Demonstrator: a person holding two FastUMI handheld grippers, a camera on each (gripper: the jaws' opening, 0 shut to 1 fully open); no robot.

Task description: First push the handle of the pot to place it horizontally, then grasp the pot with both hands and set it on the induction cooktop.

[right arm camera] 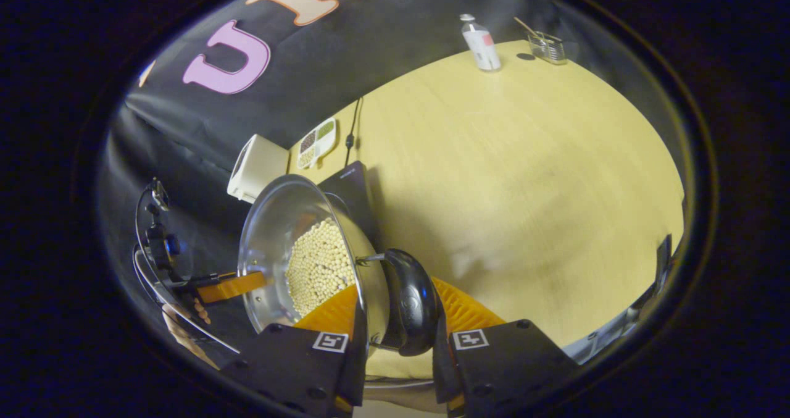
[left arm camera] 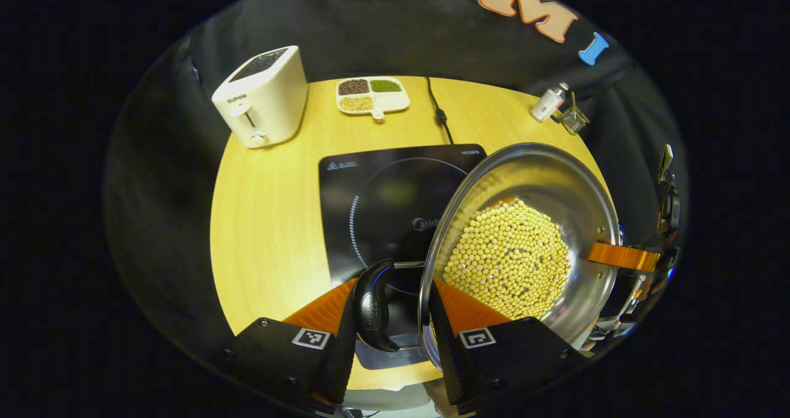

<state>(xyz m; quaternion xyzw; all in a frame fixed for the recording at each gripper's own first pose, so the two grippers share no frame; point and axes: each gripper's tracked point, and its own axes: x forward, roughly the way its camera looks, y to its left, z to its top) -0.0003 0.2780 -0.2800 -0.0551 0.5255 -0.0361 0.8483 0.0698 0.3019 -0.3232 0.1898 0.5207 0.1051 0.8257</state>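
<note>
A steel pot (left arm camera: 555,177) holding yellow soybeans (left arm camera: 506,257) hangs between both grippers, over the right part of the black induction cooktop (left arm camera: 382,202). My left gripper (left arm camera: 392,294) is shut on the pot's black side handle (left arm camera: 373,307) and the rim beside it. At the opposite rim, one of the right gripper's fingers (left arm camera: 623,257) shows. In the right gripper view, my right gripper (right arm camera: 398,300) is shut on the other black handle (right arm camera: 410,300). There the pot (right arm camera: 271,226) tilts left, and one of the left gripper's fingers (right arm camera: 231,286) reaches its far rim.
A white toaster (left arm camera: 262,97) stands back left on the round wooden table (right arm camera: 524,158). Behind the cooktop lie a divided dish of grains (left arm camera: 372,94) and a black cord (left arm camera: 439,112). A small bottle (right arm camera: 481,44) and a glass container (right arm camera: 547,46) stand at the far edge.
</note>
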